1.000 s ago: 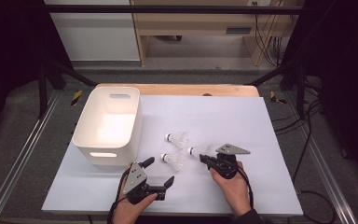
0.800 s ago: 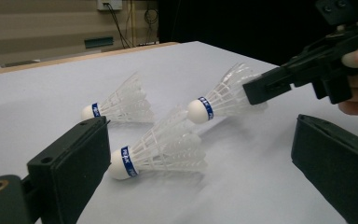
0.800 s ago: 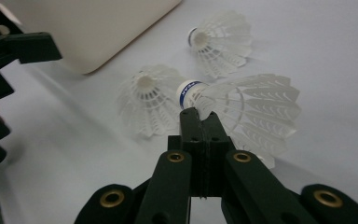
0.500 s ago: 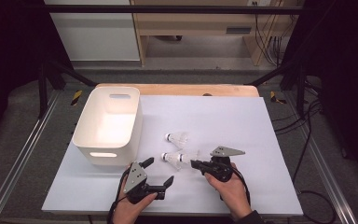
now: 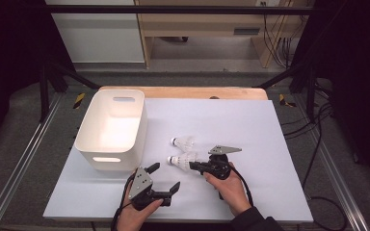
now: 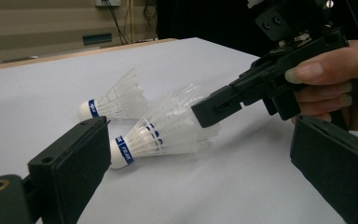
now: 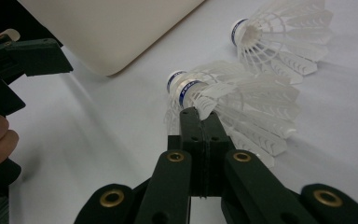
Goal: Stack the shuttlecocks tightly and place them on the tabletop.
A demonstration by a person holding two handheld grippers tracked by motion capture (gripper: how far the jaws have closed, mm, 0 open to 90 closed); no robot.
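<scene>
While the left gripper (image 5: 165, 178) rests wide open on the white table (image 5: 270, 144), the right gripper (image 5: 193, 166) has its jaws pressed together on the feathers of the nearer shuttlecock (image 5: 183, 160), which lies just beside a second shuttlecock (image 5: 183, 142) near the white bin (image 5: 125, 144).

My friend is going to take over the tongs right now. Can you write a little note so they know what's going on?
Right tongs: shut, pinching the skirt of the nearer shuttlecock, which lies on the table beside the bin.
Left tongs: open, holding nothing, near the table's front edge.
Second shuttlecock: lies on the white mat, just beyond the first, untouched.
White bin: on the mat's left side, looks empty.
Done: first shuttlecock gripped.
Left: probably lift it into the bin, then fetch the second one.
</scene>
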